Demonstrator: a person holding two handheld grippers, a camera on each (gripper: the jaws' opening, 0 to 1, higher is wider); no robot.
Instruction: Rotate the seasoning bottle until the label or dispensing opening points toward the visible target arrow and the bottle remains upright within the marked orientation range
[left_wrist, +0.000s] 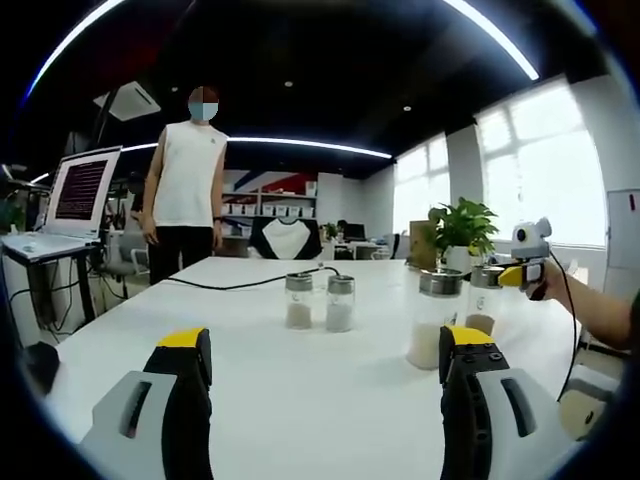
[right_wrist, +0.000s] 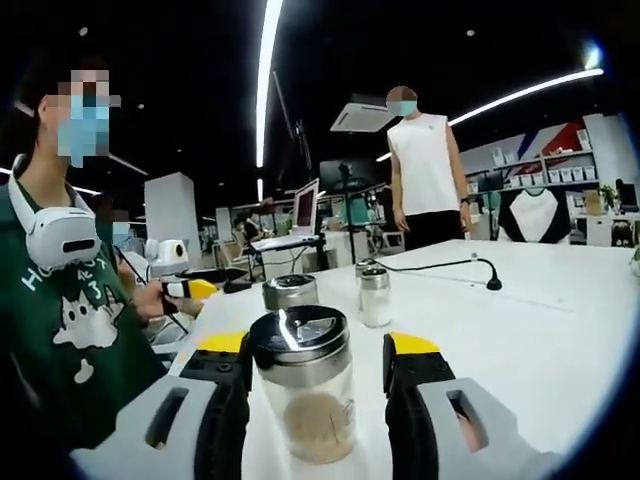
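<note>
A glass seasoning bottle (right_wrist: 305, 385) with a steel dispensing lid and brownish powder stands upright on the white table (right_wrist: 540, 320). It sits between the jaws of my right gripper (right_wrist: 318, 350); the left jaw is close to the glass and a gap shows on the right. The same bottle (left_wrist: 484, 300) appears at the right of the left gripper view, with the right gripper (left_wrist: 525, 270) beside its lid. My left gripper (left_wrist: 325, 355) hangs open over the table, nothing between its jaws. A taller bottle of white powder (left_wrist: 437, 318) stands ahead of its right jaw.
Two small shakers (left_wrist: 299, 300) (left_wrist: 340, 303) stand mid-table beside a black cable (left_wrist: 230, 285). A person (left_wrist: 185, 195) stands at the far end near a laptop (left_wrist: 80, 190) on a stand. A potted plant (left_wrist: 462, 235) sits behind. The left gripper (right_wrist: 185, 290) is held by a person in green.
</note>
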